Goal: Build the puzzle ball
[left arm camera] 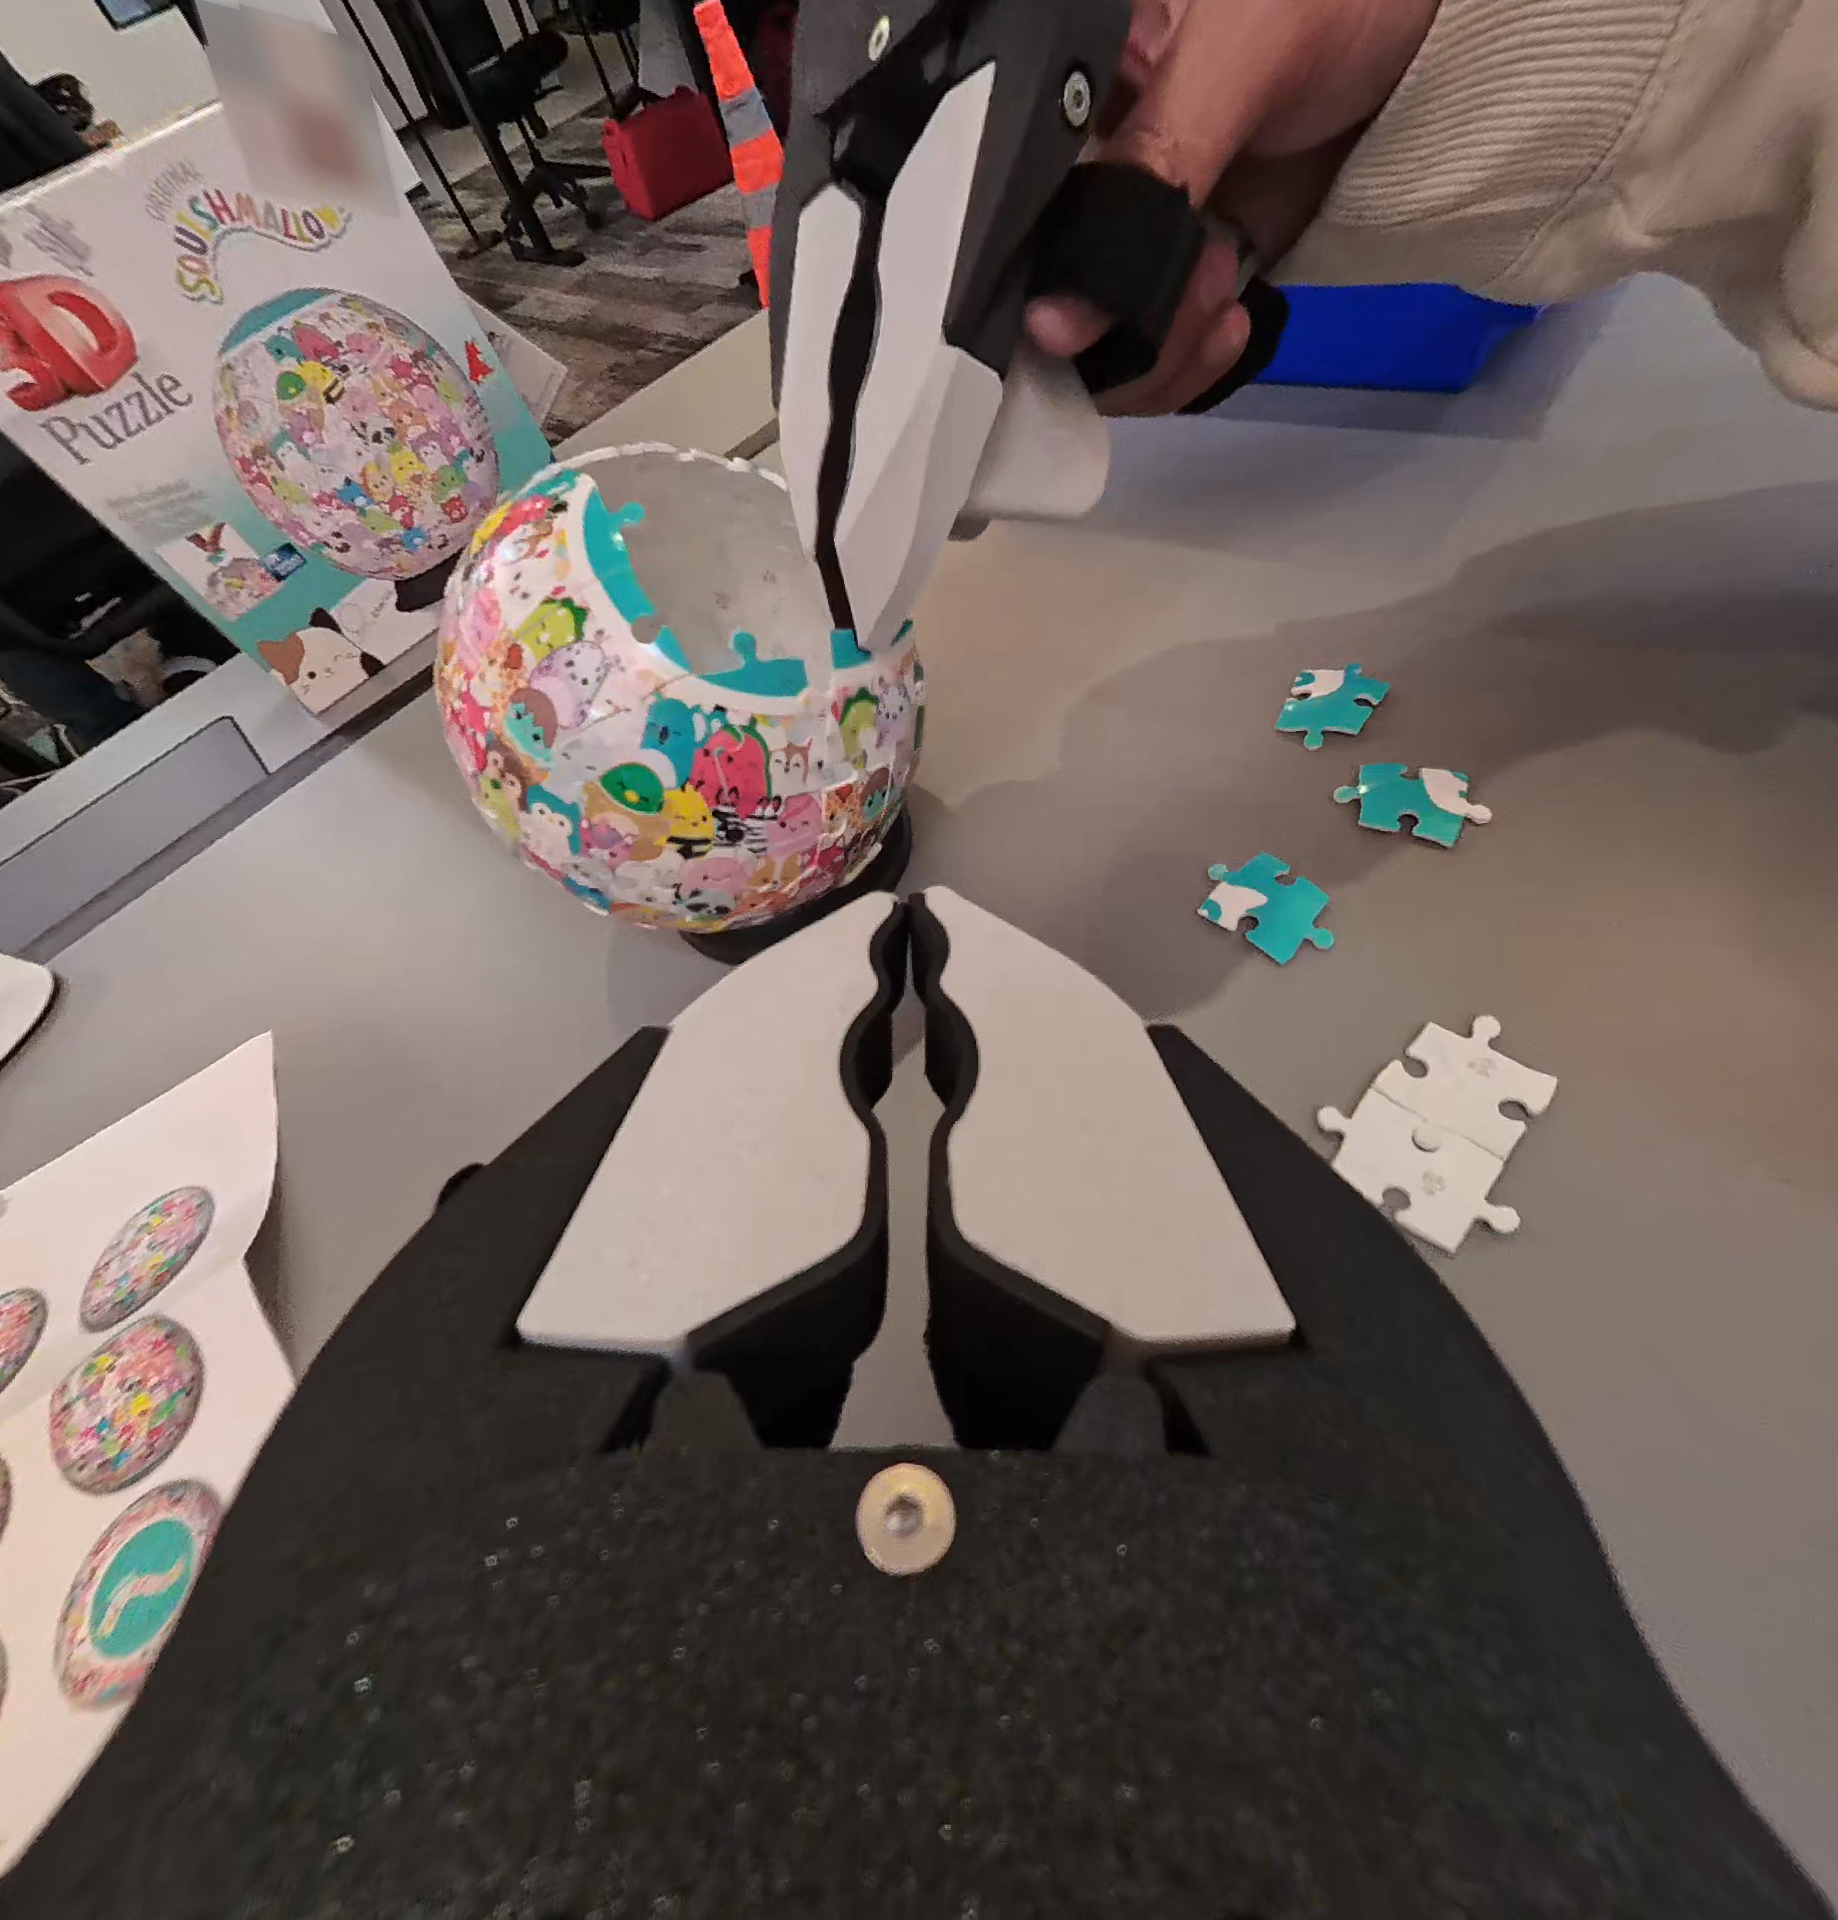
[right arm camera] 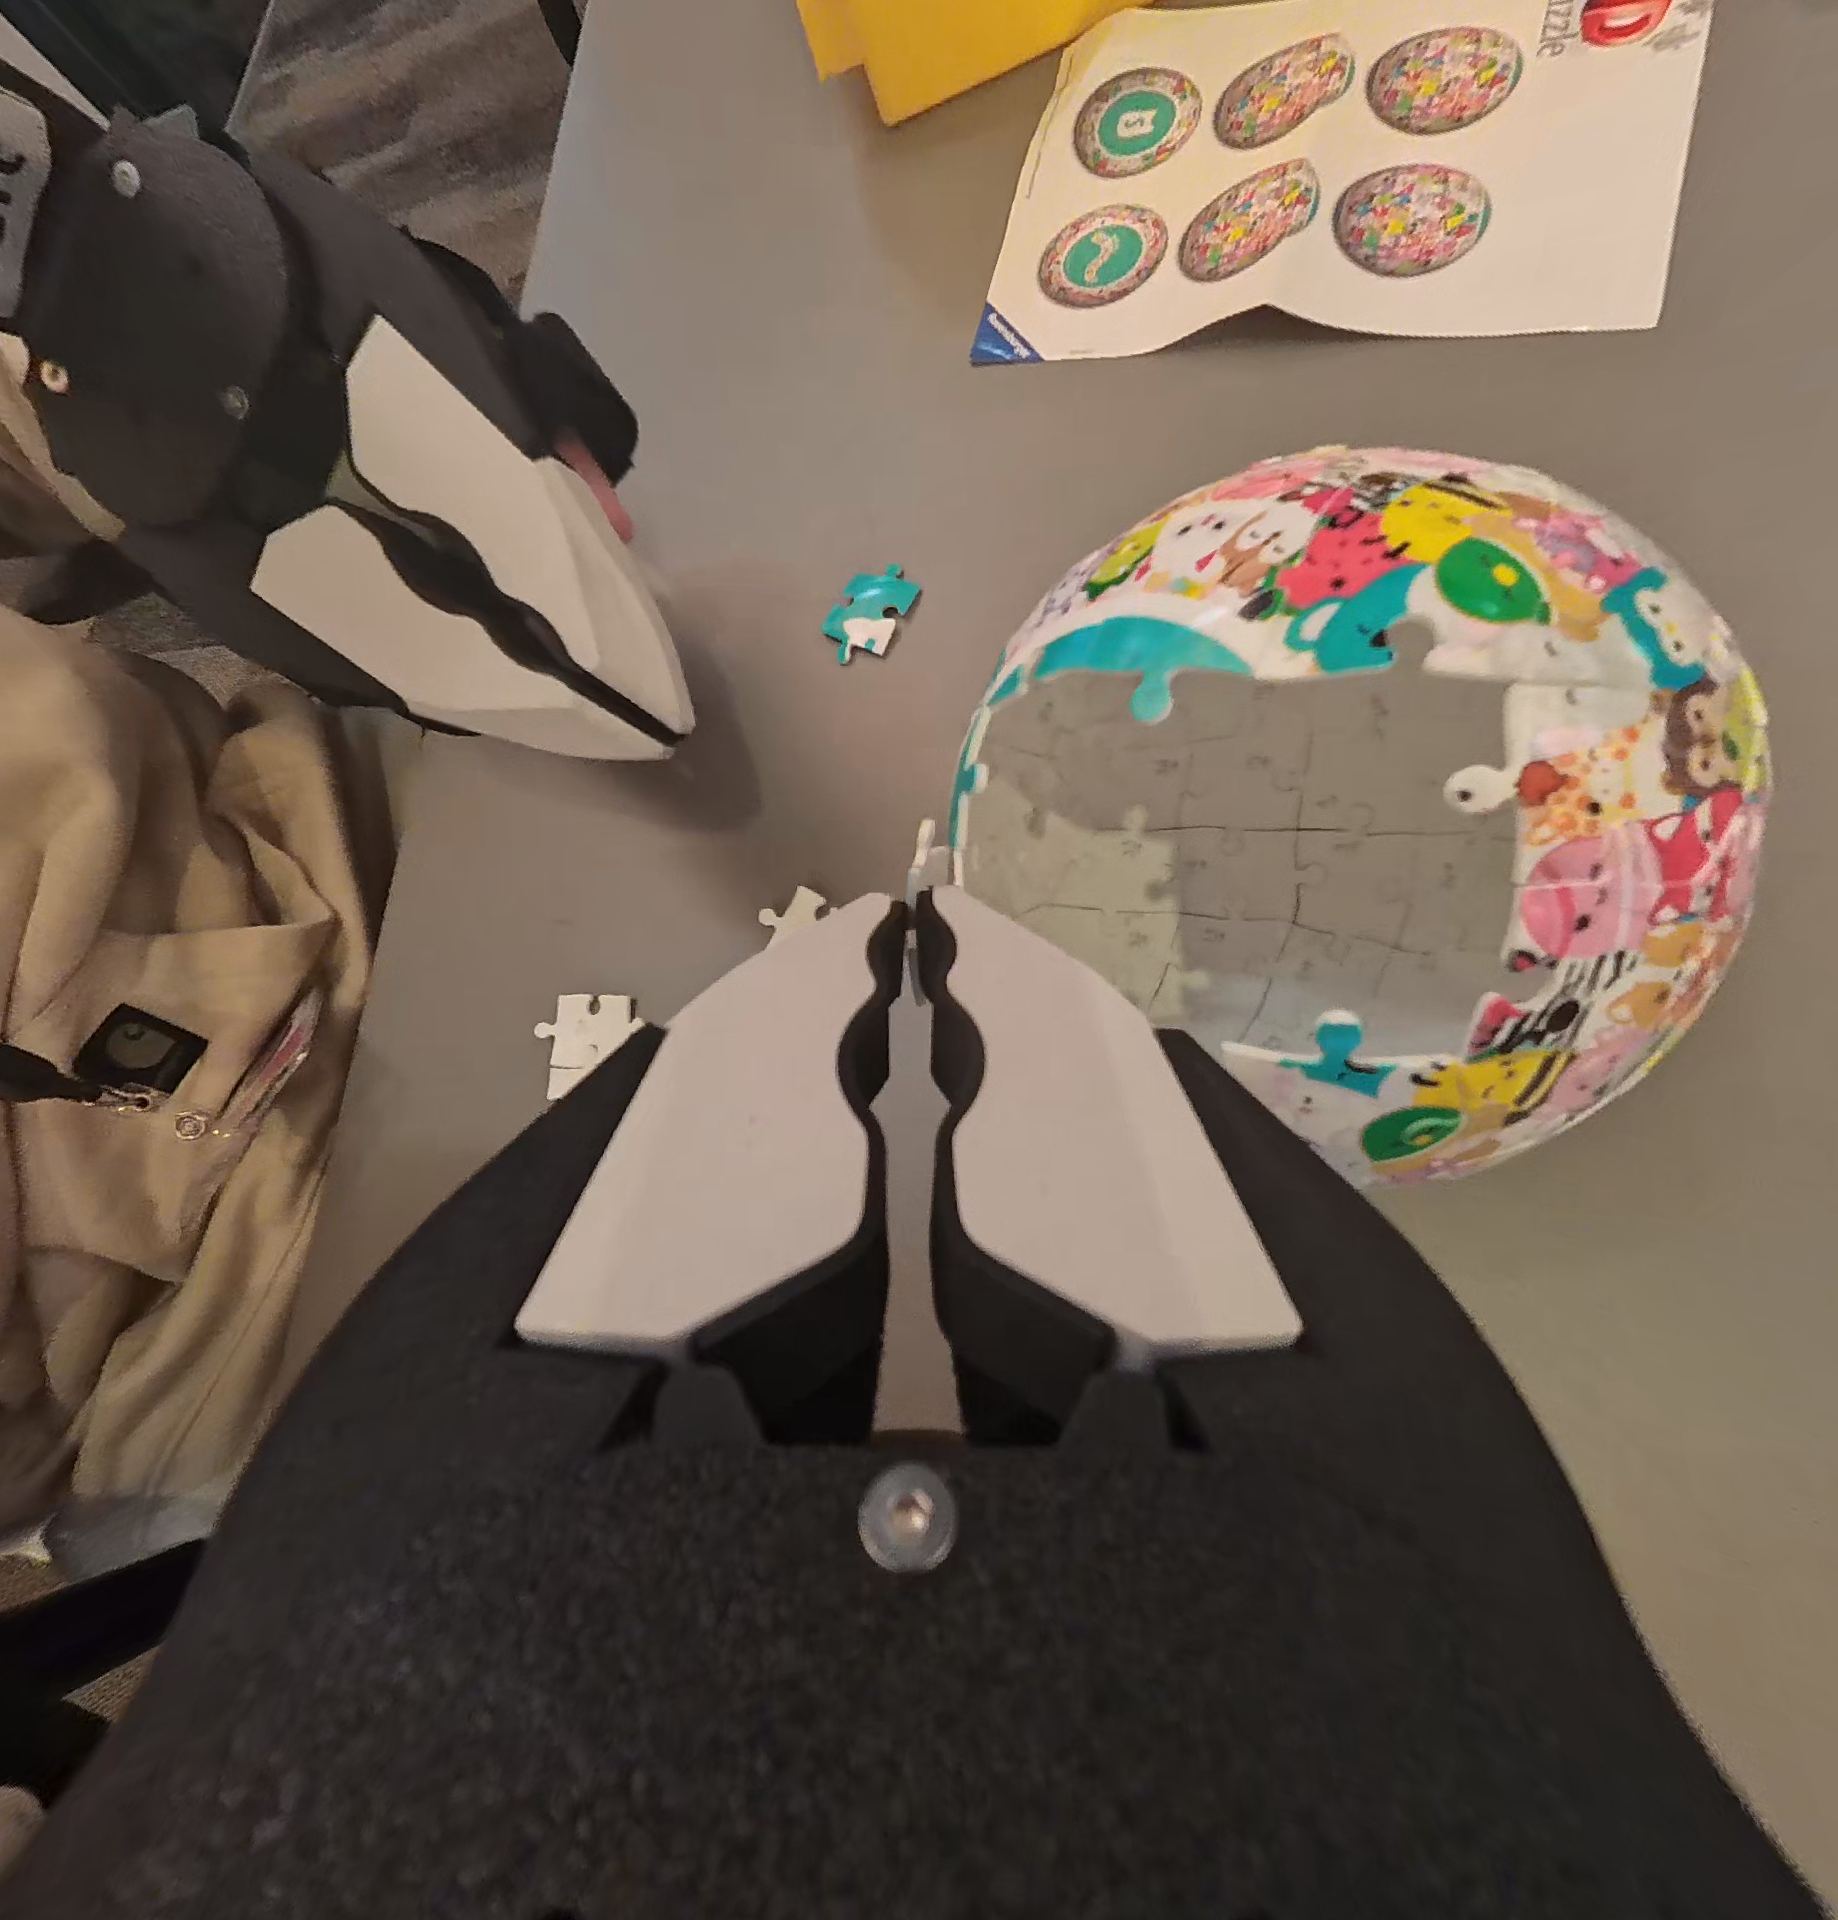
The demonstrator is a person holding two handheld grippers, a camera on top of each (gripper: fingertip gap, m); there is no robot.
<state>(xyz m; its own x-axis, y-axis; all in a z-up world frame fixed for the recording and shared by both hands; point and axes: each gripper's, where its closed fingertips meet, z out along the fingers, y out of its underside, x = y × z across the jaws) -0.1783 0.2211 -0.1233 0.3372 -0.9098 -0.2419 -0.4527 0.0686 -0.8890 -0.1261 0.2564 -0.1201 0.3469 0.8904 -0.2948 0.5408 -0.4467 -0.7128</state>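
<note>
- While the puzzle ball point(left arm camera: 676, 717) sat on its dark stand on the grey bench point(left arm camera: 1517, 1455), an open gap in its upper shell showed the grey inner faces of the fitted pieces.
- Right tongs point(right arm camera: 911, 914) pinched a puzzle piece point(right arm camera: 920, 868) edge-on at the rim of that gap; the left wrist view showed them reaching down from above.
- Left tongs point(left arm camera: 910, 904) were pressed together with nothing between them, hovering near the ball's base, apart from it.
- Three loose teal pieces point(left arm camera: 1330, 704) lay picture-up on the bench to the right of the ball; two joined pieces point(left arm camera: 1434, 1132) lay white side up nearer the camera.
- Puzzle box point(left arm camera: 219, 395) stood behind the ball; an instruction sheet point(right arm camera: 1351, 177) lay flat on the bench.
- A hand point(left arm camera: 1185, 208) in a cream sleeve gripped the right tool.
</note>
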